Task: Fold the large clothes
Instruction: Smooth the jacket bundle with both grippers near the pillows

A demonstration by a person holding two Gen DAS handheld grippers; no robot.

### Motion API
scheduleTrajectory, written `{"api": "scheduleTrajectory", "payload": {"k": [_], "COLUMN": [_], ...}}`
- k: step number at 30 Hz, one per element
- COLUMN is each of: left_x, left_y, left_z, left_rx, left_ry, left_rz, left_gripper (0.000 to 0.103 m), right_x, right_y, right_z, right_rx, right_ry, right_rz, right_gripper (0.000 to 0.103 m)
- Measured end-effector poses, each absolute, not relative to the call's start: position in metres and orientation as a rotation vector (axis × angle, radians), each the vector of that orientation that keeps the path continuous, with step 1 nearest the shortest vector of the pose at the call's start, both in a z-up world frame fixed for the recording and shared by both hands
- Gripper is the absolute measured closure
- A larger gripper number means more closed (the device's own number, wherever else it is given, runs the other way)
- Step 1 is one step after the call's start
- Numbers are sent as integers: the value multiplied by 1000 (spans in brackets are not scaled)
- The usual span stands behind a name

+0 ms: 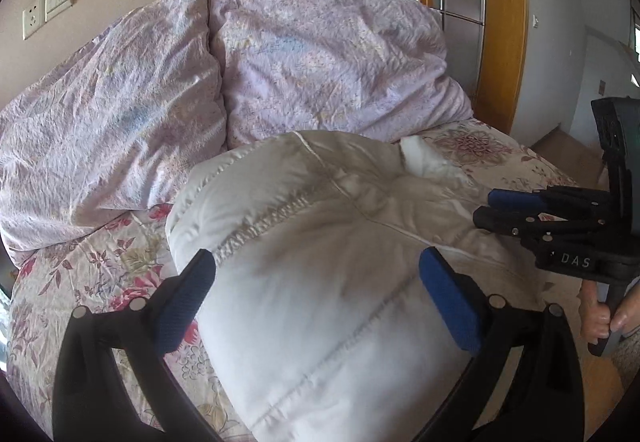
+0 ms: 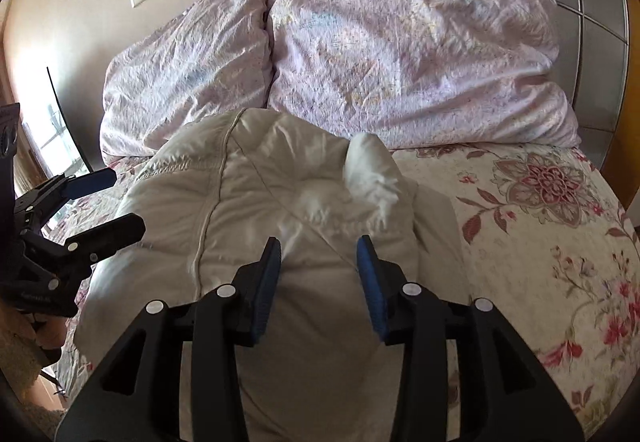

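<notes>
A puffy, quilted cream coat (image 1: 320,242) with stitched seams lies bundled on the flowered bed cover (image 2: 540,242), right under both tongs. The left tongs (image 1: 318,282) gape wide above it, gripping nothing; the right tongs (image 2: 320,274) stand parted and empty too. Beyond, two crinkled lilac pillows (image 1: 320,61).

Soft daylight, sharp focus — heavy fisheye bending and dark vignette at the edges.
</notes>
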State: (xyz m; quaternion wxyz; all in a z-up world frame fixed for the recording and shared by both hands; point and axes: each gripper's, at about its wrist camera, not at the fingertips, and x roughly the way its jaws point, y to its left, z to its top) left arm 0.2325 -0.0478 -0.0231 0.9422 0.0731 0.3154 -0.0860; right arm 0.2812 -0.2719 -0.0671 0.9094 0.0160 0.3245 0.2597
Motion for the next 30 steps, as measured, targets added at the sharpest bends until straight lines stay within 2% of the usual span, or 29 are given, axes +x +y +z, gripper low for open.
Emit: {"api": "scheduleTrajectory", "payload": {"k": [5,15,19,24,30], "left_x": [228,217,213,219,268], "left_y": [-68,-78,-78,-70,-33], "left_z": [-49,-74,-61,-22,0], "left_rx": [217,284,312,355,198], "left_ry": [680,659,639,528,585], "left_rz": [-181,-168,-170,-119,-49], "left_gripper": [2,2,2,2,2], "right_x": [280,259,265,284,329], "right_y": [-278,-282,-273,-268,-210], "right_z": [-92,-115,-86,-21,-18], "right_rx": [56,94,38,134,-115], "right_ry": [751,732,771,587,576], "right_rz": [526,474,434,500,463], "right_gripper": [61,61,61,57,57]}}
